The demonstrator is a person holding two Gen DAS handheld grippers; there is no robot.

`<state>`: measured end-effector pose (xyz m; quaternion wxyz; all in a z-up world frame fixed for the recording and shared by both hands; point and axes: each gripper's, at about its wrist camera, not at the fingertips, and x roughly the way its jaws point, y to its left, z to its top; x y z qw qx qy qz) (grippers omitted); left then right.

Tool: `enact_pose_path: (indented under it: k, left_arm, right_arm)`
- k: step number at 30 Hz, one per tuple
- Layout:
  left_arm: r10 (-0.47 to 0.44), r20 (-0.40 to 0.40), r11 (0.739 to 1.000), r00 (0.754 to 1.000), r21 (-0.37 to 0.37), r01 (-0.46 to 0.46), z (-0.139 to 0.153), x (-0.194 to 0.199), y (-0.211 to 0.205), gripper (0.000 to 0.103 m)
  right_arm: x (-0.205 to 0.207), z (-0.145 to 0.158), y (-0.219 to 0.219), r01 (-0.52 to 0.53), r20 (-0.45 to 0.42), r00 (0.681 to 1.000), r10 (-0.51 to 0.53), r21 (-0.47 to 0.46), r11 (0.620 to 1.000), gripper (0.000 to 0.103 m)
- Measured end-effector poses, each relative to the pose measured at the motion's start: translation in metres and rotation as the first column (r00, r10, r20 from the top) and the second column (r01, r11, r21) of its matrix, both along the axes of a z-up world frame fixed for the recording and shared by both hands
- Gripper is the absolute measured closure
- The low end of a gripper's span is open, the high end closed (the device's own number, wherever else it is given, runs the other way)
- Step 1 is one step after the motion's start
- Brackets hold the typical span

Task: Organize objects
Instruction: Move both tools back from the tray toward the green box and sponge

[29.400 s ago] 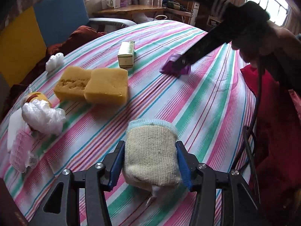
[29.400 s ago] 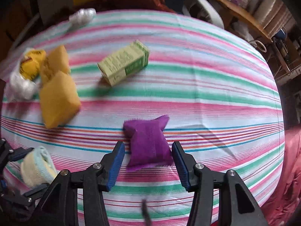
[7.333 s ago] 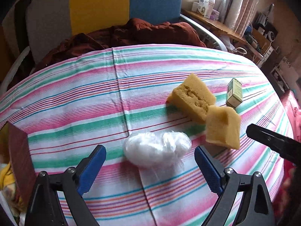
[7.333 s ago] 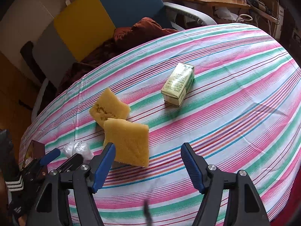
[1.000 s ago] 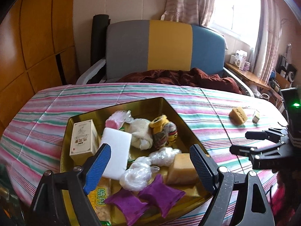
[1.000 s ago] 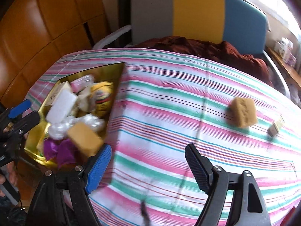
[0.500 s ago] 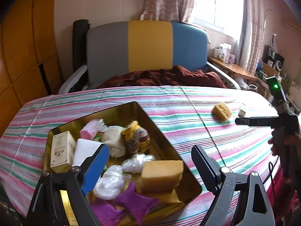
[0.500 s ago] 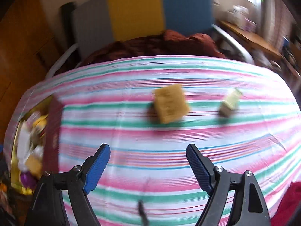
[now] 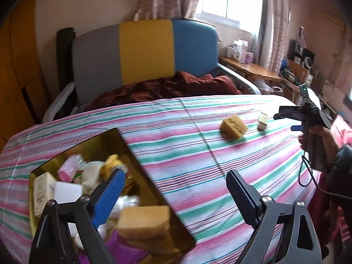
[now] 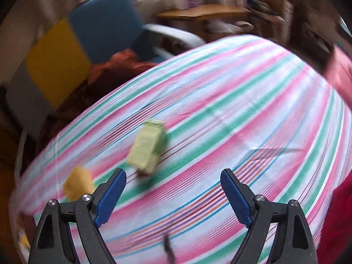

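Note:
A gold tray (image 9: 140,167) at the table's near left holds a yellow sponge (image 9: 143,222), purple bags, a white block, a small box and several wrapped items. My left gripper (image 9: 176,195) is open and empty above the tray's right edge. On the striped cloth farther right lie a yellow sponge (image 9: 234,125) and a small green box (image 9: 262,121). My right gripper (image 10: 173,191) is open and empty, just short of the green box (image 10: 148,146); the sponge (image 10: 78,182) lies to its left. The right gripper also shows in the left wrist view (image 9: 288,117).
A grey, yellow and blue chair (image 9: 145,52) with a dark red blanket (image 9: 167,88) stands behind the table. A wooden side table (image 9: 253,69) with bottles is at the back right. The right wrist view is blurred by motion.
My left gripper has swung right, so the tray sits lower left in its view. My right gripper has moved toward the green box, which looks larger and nearer; the sponge has shifted to its left.

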<state>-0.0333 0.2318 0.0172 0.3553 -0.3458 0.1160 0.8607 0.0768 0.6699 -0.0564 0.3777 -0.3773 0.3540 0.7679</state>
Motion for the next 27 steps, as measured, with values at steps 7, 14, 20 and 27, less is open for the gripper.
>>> enact_pose_path:
  k: [7,14,20,27]
  left_arm:
    - [-0.085,0.082,0.996,0.993,-0.024,0.087,-0.014,-0.003,0.062,0.007]
    - [-0.141,0.142,0.986,0.980,-0.069,0.152,-0.037,-0.010,0.126,0.007]
    - [-0.118,0.252,0.987,0.961,-0.076,0.142,-0.060,-0.031,0.164,0.007]
    - [-0.096,0.266,0.989,0.959,-0.079,0.122,-0.072,-0.051,0.205,0.007]
  right_arm:
    - [0.021,-0.006,0.014,0.061,-0.121,0.990,-0.077,-0.130,0.990,0.014]
    - [0.014,-0.014,0.010,0.014,-0.135,0.990,-0.041,-0.194,0.981,0.014]
    - [0.009,-0.011,0.006,-0.017,-0.138,0.990,-0.009,-0.186,0.982,0.014]
    - [0.012,-0.011,0.013,0.015,-0.131,0.991,-0.038,-0.176,0.984,0.014]
